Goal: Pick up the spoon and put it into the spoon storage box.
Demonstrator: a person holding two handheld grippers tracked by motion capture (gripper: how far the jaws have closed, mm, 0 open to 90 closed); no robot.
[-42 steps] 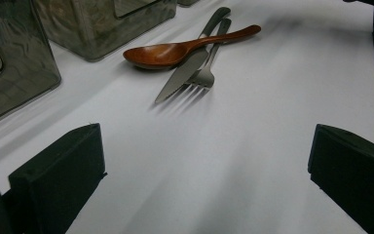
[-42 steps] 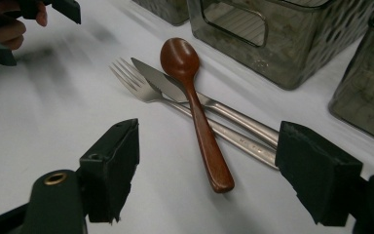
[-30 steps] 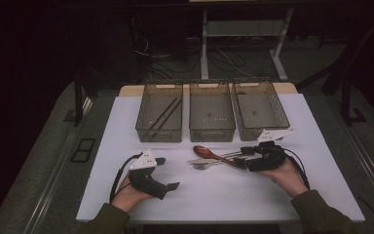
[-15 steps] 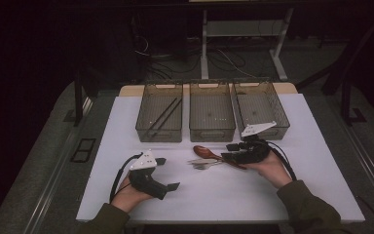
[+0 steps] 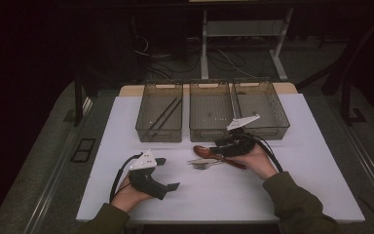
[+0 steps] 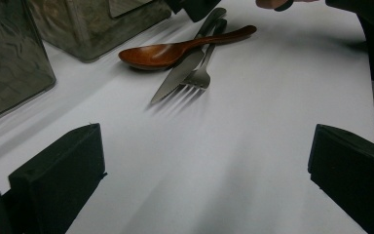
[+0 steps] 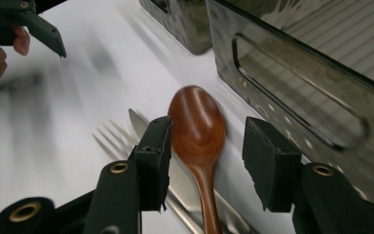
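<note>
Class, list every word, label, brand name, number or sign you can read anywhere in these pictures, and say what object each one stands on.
None: no readable text in any view.
The wooden spoon, fork and knife show no brand marks.
The three smoky plastic bins bear no labels.
The right gripper and left gripper carry no lettering, and the grey plate on the left one is plain.

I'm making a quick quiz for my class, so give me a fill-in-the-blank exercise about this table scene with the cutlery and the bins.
1. The right gripper has its jaws on either side of a wooden ____.
2. Beside it on the white table lie a metal knife and a metal ____.
3. At the far side of the table stand ____ see-through bins in a row.
4. The left gripper holds ____ between its jaws.

Missing words: spoon; fork; three; nothing
</note>
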